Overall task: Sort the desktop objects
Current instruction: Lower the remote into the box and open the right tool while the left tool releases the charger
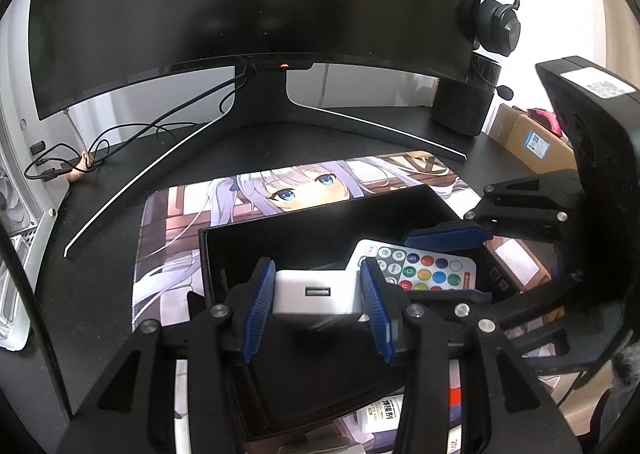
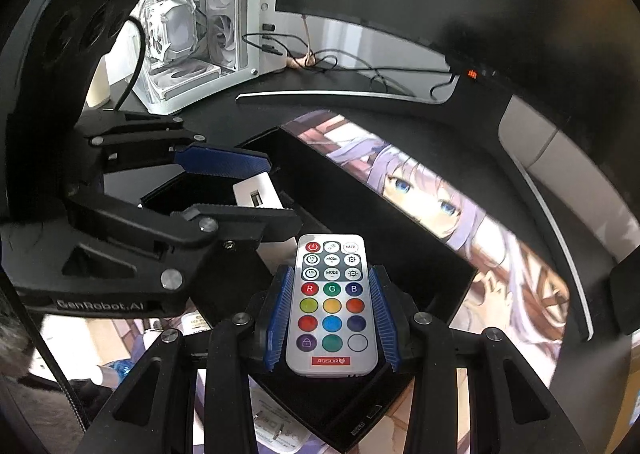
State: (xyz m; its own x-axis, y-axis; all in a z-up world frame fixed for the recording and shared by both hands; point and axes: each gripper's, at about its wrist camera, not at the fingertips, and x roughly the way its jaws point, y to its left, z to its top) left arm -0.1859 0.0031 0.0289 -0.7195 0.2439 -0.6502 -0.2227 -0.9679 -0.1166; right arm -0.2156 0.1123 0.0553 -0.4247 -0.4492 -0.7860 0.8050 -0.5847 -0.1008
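Observation:
My left gripper [image 1: 318,294] is shut on a white USB charger [image 1: 316,292] and holds it over an open black box [image 1: 320,222] that lies on the anime desk mat [image 1: 256,190]. My right gripper [image 2: 332,318] is shut on a white remote control [image 2: 332,306] with coloured buttons, also over the black box [image 2: 420,246]. In the left wrist view the remote [image 1: 420,268] and right gripper [image 1: 448,266] sit just right of the charger. In the right wrist view the charger [image 2: 256,194] and left gripper [image 2: 236,186] are at left.
A curved monitor [image 1: 256,2] on a V stand [image 1: 160,170] fills the back. Loose cables [image 1: 100,150] lie at back left beside a white PC case [image 2: 192,26]. A headset [image 1: 500,22] on a black speaker [image 1: 464,102] stands at back right. Packets [image 1: 384,414] lie on the mat near me.

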